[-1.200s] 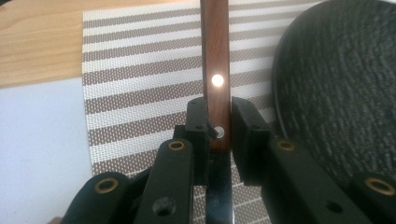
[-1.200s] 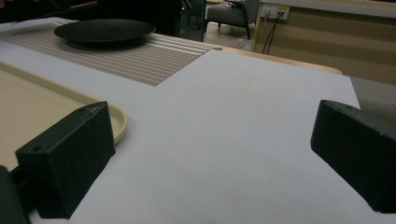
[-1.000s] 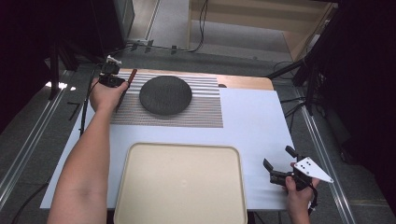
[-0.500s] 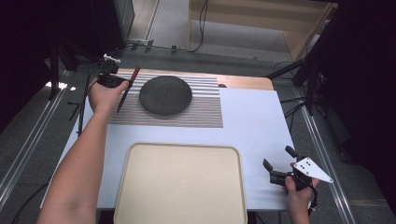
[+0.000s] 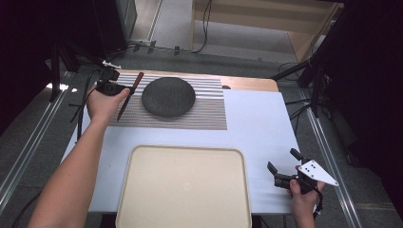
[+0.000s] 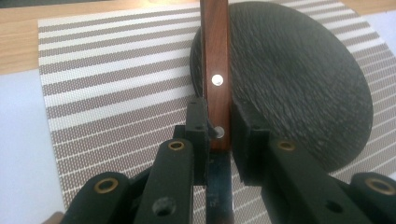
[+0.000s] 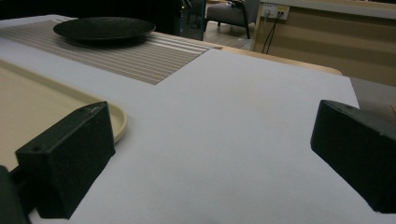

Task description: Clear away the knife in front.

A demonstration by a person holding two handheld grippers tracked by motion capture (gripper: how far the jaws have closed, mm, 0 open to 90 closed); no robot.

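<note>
- In the high view, the left gripper (image 5: pixel 124 89) is seen at the far left of the bench (image 5: pixel 256 118), over the left edge of a striped mat (image 5: pixel 209 107), with a knife (image 5: pixel 130 95) clamped in it.
- In that view the knife is seen tilted, its reddish handle pointing far and its dark blade pointing near, just left of a dark round plate (image 5: pixel 168 97) that rests on the mat.
- In the left gripper view, detail is given that the high view lacks: the left gripper (image 6: pixel 218 126) is closed on the knife (image 6: pixel 215 70) at the lower end of the wooden handle, where two metal rivets are seen, and the blade runs down between the jaws.
- There the handle is seen crossing the left rim of the dark round plate (image 6: pixel 299 88), above the striped mat (image 6: pixel 112 93); whether it touches the plate cannot be told.
- In the high view, the right gripper (image 5: pixel 283 170) is held at the near right edge of the bench, just right of a beige tray (image 5: pixel 185 190), well apart from the knife.
- In the right gripper view, the jaws of the right gripper (image 7: pixel 212 154) are seen spread wide with nothing between them, over the white bench (image 7: pixel 243 116).
- That view also shows the rim of the beige tray (image 7: pixel 116 122) at the left, with the striped mat (image 7: pixel 135 58) and the dark round plate (image 7: pixel 103 29) farther off.
</note>
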